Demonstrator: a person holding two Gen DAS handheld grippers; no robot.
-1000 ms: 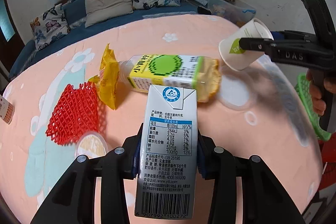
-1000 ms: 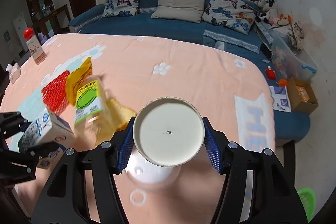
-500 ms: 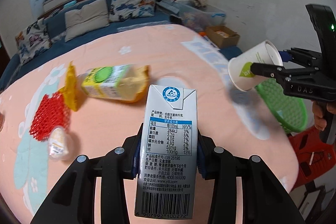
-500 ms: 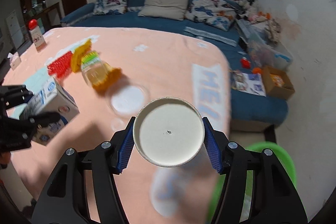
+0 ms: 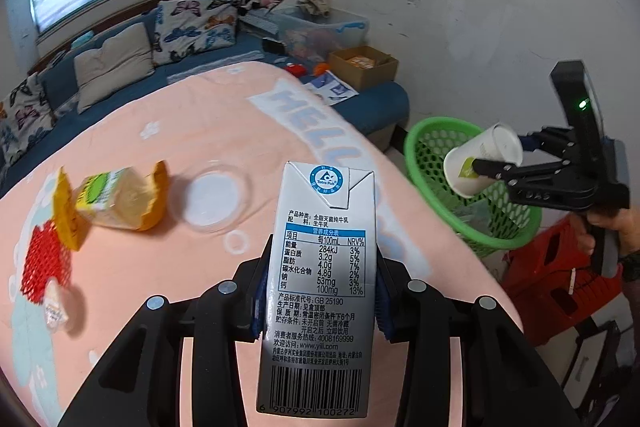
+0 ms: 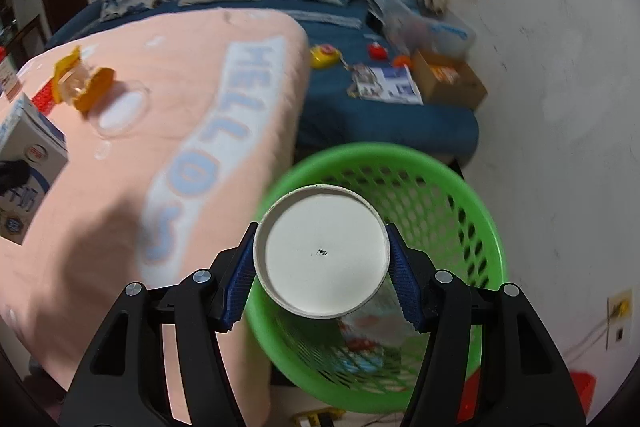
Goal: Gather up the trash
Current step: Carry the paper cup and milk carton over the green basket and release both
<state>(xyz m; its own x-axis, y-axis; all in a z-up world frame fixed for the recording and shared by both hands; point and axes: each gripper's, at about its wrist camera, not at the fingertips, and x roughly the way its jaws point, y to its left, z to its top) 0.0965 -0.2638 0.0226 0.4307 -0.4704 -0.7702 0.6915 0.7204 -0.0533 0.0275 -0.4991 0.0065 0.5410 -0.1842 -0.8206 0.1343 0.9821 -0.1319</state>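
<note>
Milk carton (image 5: 320,279) sits clamped between the blue pads of the left gripper (image 5: 319,297), upright in the left wrist view, nutrition label and barcode facing the camera. Carton is held above the peach blanket-covered table (image 5: 208,131), near its edge.

Right gripper (image 6: 322,281) has its fingers closed on a white paper cup (image 6: 322,253); pads press on both sides of the rim, mouth of the cup facing the camera. In the left wrist view the same cup (image 5: 482,159) is tilted and hangs over the green mesh basket (image 5: 432,135), with a hand (image 5: 612,231) on the gripper handle. In the right wrist view the basket (image 6: 452,187) lies directly behind and below the cup; some litter shows at its bottom, blurred.

Remaining on the table: clear plastic lid (image 5: 212,197), yellow-green snack pack (image 5: 116,197) lying on its side, red foam net (image 5: 46,261), and a small tub (image 5: 54,305) just beside the net. Basket stands on the floor just beside the table edge, next to a red stool (image 5: 560,287).
</note>
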